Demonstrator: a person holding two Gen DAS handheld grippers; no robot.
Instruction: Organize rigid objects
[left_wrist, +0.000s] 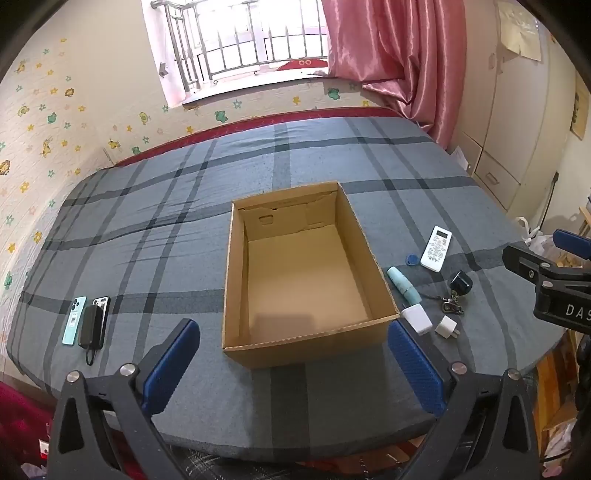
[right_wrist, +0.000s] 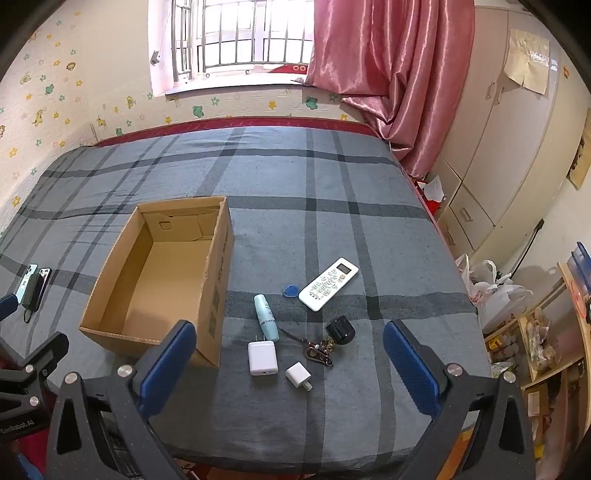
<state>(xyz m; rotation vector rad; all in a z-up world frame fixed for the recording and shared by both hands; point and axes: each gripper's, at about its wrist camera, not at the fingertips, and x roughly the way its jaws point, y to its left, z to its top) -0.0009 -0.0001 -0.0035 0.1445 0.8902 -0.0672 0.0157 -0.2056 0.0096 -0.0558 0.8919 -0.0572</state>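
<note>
Both grippers, left gripper (left_wrist: 293, 363) and right gripper (right_wrist: 290, 363), are wide open and empty; the white remote (right_wrist: 328, 283) looks light, hard and smooth, so grab its long sides.

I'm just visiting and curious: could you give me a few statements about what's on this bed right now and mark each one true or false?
1. The cardboard box is empty. True.
2. The white remote control lies inside the box. False: it lies on the bedsheet, on the right of the box.
3. Two phones and a black power bank lie on the left of the box. True.
4. The right gripper is clamped on the larger white charger. False: its jaws are wide open, holding nothing.
5. The curtain is green. False: it is pink.
</note>
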